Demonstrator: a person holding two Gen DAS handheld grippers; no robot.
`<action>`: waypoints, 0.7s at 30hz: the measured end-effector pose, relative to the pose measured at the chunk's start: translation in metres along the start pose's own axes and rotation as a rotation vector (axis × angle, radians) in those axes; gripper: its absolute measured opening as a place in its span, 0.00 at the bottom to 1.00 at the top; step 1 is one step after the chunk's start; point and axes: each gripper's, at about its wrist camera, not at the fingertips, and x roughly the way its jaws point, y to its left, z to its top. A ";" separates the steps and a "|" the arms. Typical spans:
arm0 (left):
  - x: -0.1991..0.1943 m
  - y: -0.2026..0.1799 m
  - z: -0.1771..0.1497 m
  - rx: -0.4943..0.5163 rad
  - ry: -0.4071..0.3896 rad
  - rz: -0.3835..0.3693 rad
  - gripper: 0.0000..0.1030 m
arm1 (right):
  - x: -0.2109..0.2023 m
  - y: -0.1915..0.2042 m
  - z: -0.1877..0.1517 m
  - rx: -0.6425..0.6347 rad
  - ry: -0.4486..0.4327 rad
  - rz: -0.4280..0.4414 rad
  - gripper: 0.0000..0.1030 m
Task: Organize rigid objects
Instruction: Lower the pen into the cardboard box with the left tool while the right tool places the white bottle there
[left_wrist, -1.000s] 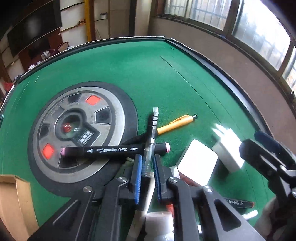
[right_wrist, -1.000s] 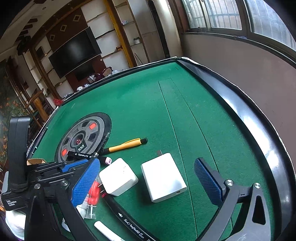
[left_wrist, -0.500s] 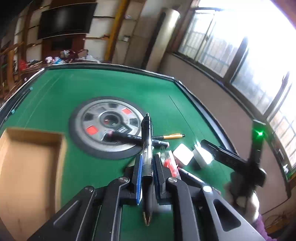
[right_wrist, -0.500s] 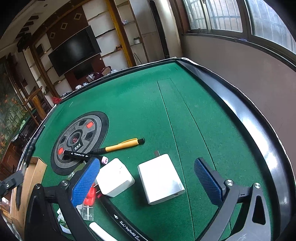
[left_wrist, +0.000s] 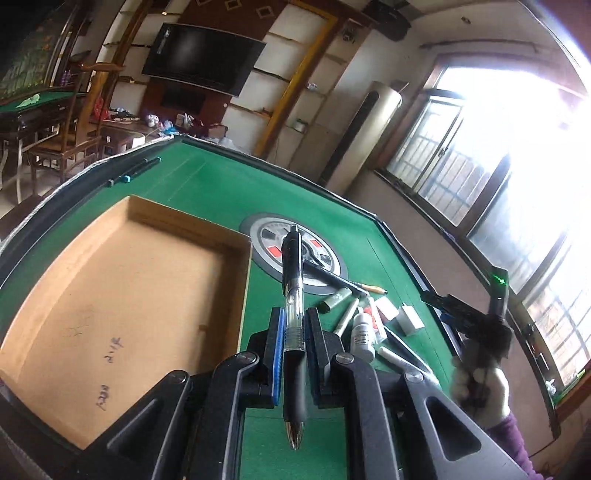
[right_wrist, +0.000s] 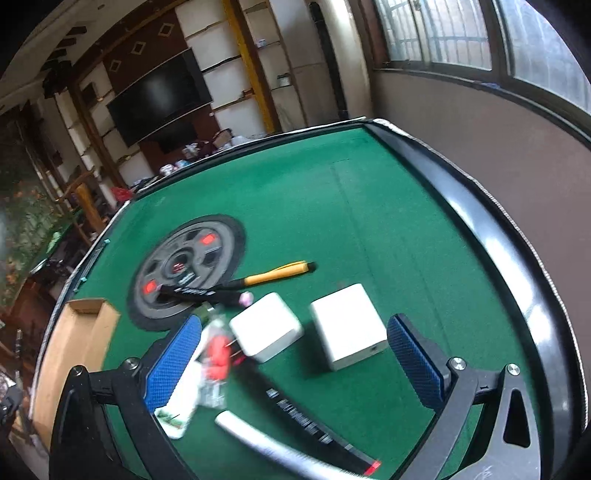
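While left tongs (left_wrist: 293, 334) pinch pen (left_wrist: 291, 280), right tongs (right_wrist: 293, 354) gape.

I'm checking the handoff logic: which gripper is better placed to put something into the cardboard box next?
Left. The left gripper already clamps the pen beside the cardboard box; the right gripper is open over the white chargers.

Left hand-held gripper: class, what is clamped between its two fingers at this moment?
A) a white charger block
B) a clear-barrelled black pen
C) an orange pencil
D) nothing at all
B: the left hand-held gripper is shut on the black pen, whose clear barrel sits between the blue pads, above the table edge beside the cardboard box.
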 end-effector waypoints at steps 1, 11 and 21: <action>-0.002 0.003 -0.001 -0.008 -0.006 -0.008 0.10 | -0.001 0.010 -0.002 -0.015 0.035 0.047 0.98; -0.032 0.032 -0.008 -0.037 -0.058 -0.041 0.10 | 0.037 0.090 -0.033 -0.091 0.283 0.163 0.55; -0.030 0.049 -0.011 -0.078 -0.040 -0.049 0.10 | 0.067 0.082 -0.049 -0.044 0.341 0.049 0.37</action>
